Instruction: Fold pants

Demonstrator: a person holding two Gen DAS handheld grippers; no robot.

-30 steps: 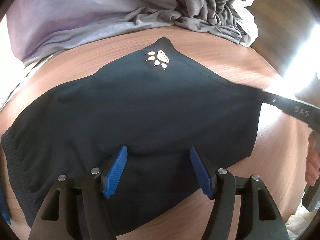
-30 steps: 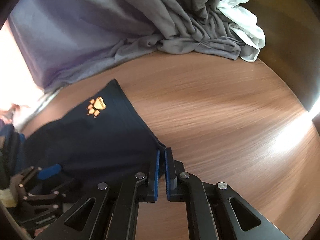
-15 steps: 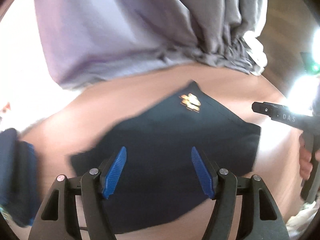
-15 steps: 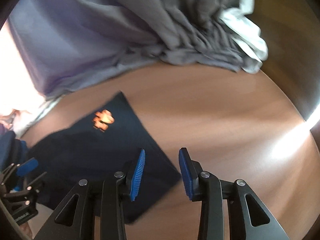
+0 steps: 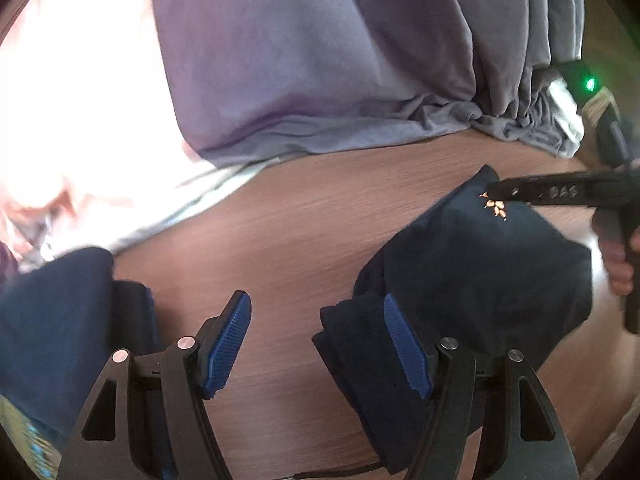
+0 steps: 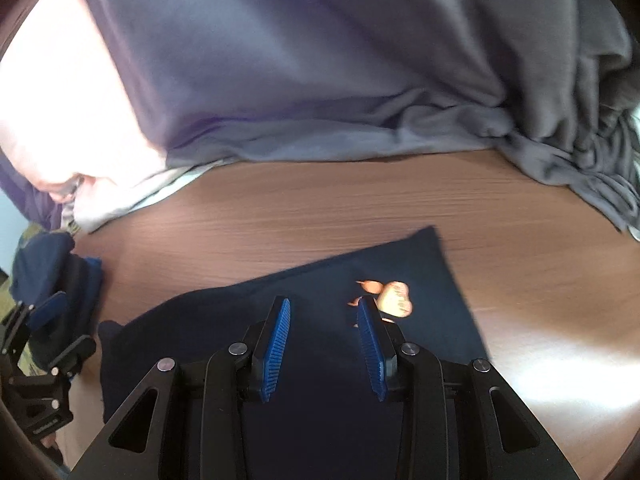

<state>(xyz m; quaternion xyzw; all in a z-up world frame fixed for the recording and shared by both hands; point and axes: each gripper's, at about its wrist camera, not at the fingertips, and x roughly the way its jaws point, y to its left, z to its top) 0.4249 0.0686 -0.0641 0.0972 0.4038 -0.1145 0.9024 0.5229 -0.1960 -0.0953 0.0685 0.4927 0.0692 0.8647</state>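
Observation:
The folded navy pants [image 5: 480, 280] with an orange paw print [image 5: 496, 208] lie on the wooden table [image 5: 288, 232]. They also show in the right wrist view [image 6: 320, 312], paw print [image 6: 394, 300] near the far corner. My left gripper [image 5: 316, 336] is open and empty; its right finger sits over the pants' left edge, its left finger over bare wood. My right gripper [image 6: 324, 340] is open and empty, low over the pants. It shows in the left wrist view [image 5: 560, 192] reaching across the paw print.
A heap of grey and lavender clothes [image 5: 360, 80] lines the far side of the table, also in the right wrist view [image 6: 320, 80]. A stack of folded dark blue clothes [image 5: 60, 320] lies at the left, seen too in the right wrist view [image 6: 52, 276].
The right gripper opened, let go of the pants' corner and moved left over the pants. The left gripper stayed open and swung left, so the pants now lie to its right.

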